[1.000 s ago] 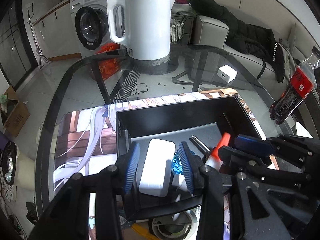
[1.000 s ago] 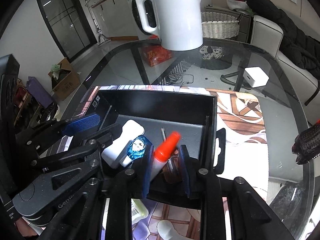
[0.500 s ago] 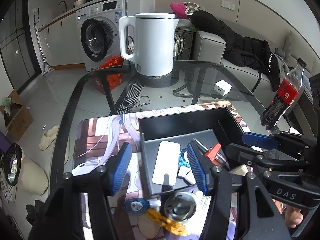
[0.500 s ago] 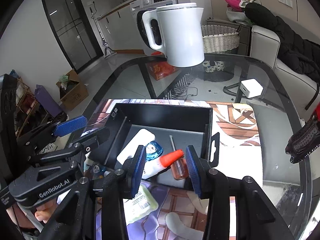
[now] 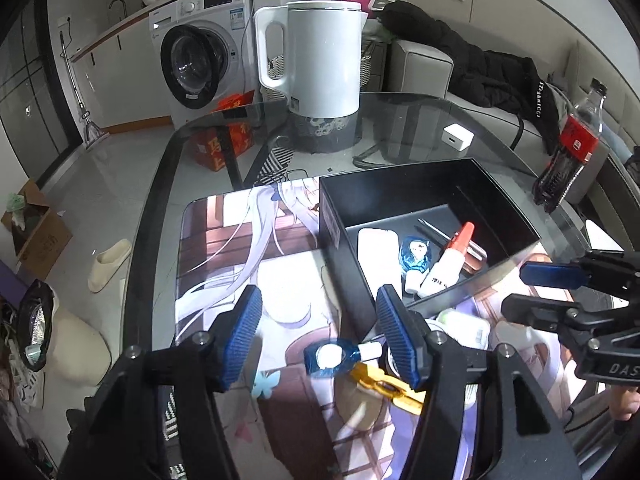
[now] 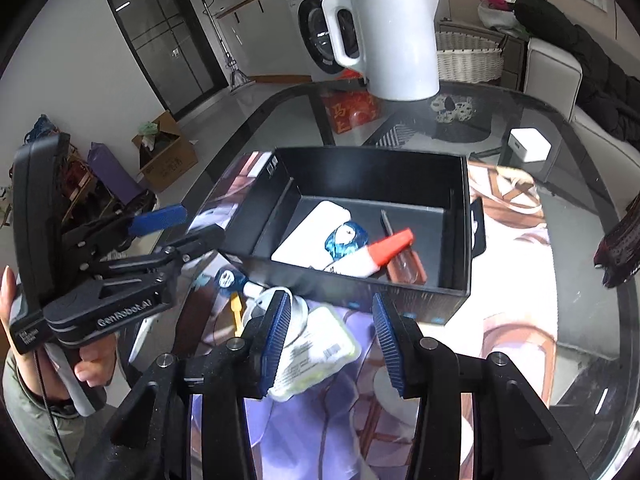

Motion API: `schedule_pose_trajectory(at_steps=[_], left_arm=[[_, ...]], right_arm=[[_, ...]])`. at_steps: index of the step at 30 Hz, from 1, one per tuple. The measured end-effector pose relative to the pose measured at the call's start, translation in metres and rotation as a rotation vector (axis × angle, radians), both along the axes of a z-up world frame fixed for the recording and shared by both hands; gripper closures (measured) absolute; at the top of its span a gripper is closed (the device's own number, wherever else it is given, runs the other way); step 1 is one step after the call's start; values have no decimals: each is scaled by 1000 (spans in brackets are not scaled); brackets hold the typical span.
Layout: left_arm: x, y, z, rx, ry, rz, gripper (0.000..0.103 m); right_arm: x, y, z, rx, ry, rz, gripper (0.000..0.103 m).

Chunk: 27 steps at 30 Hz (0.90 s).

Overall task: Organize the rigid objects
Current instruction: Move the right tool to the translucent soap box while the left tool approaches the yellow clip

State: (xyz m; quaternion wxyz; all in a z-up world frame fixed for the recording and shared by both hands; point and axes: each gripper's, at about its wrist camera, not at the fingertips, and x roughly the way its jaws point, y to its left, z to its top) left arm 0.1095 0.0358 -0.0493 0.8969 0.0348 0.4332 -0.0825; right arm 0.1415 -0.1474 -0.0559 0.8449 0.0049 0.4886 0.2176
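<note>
Left gripper (image 5: 318, 334) jaws wide apart, holding nothing, hovering over the printed mat (image 5: 248, 264). Right gripper (image 6: 330, 334) also spread, nothing clamped, hovering just short of the box's near wall.

Between and just below the left gripper's fingers: blue round badge (image 5: 328, 358) with a white stub, touching a yellow clip (image 5: 384, 386). Under its right finger sits a round metal tin, mostly hidden. Between the right gripper's fingers, slightly toward its left finger: white-green packet (image 6: 316, 352), flat on the mat, still outside the box.

Ahead of both grippers: black box (image 6: 360, 168), open top. Already inside: white flat case (image 6: 308, 236), blue character badge (image 6: 346, 238), glue tube with red cap (image 6: 370, 254) lying across a screwdriver (image 6: 400, 254). Further out on the glass counter (image 6: 592, 264): white kettle (image 6: 384, 36), small white charger block (image 6: 528, 144), cola bottle (image 5: 572, 148) far to the left gripper's right.

Judgement: several items left to box; next pick is probably the packet or the badge.

Risks:
- packet looks soft-edged and flat, fingers may slide over it or pinch only a corner, then drop.
- badge and clip touch, so closing on one could drag or flick the other.
- the two grippers are close together, collision likely if both go down at once.
- lifting low could catch the box's near wall and shove the box on the mat.
</note>
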Motion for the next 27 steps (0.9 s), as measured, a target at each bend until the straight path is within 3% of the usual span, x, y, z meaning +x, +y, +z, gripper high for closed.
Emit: schedule_pose_trajectory(at_steps=[7,14,19,21,24,27], left_arm=[[-13,5,-10,42,42,-41,43],[-5,-1,-40,89,113,-89,43],[-3,-12,-46,113,107,-132,43],[-2,-17,-52,111,146,-159,44],[-6,-24,-60,166,148,-183,45],[-6,-21,-59,121,184,-196,60]], right_arm=[[0,2,-30,-34,89,10,59],[8,9,-51,-65,149,-3,59],[9,12,-55,-77,150,-6,56],[11,15,-56,-77,151,-7,54],[13,16,-57,-76,153,-8,54],[15,15,-57,-69,159,-4,53]])
